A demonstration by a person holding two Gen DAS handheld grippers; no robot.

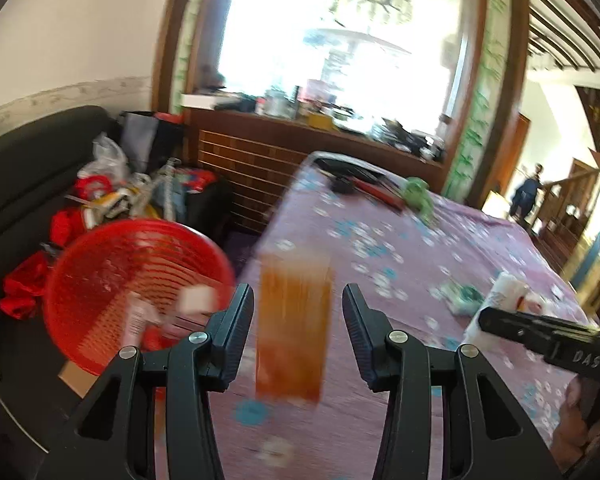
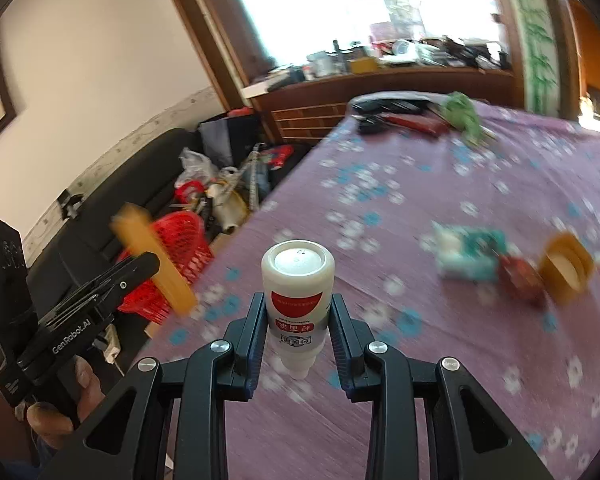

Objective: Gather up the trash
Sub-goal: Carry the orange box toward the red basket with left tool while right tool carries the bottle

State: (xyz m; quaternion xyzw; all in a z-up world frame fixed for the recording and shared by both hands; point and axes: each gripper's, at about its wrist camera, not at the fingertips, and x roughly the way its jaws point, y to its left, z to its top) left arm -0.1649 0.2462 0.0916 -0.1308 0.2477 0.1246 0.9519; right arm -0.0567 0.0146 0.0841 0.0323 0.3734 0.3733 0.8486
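Observation:
My left gripper (image 1: 298,296) is shut on an amber translucent plastic piece (image 1: 294,328), held upright off the table near its left edge. The right wrist view shows this left gripper (image 2: 140,270) carrying the amber piece (image 2: 156,264) in front of a red mesh basket (image 2: 176,248). That basket (image 1: 132,280) stands on the floor left of the table with a few scraps inside. My right gripper (image 2: 298,300) is shut on a white bottle with a red label (image 2: 298,276), its cap end towards the camera. A green-and-white packet (image 2: 468,252), a red-brown lump (image 2: 520,280) and a yellow lid (image 2: 566,268) lie on the purple flowered tablecloth (image 2: 420,360).
A crumpled green thing (image 2: 460,114) and dark flat items (image 2: 384,114) lie at the table's far end. A black sofa (image 1: 28,184) piled with bags runs along the left wall. A cluttered wooden cabinet (image 1: 260,152) stands behind. A person (image 1: 526,196) stands far off at the right.

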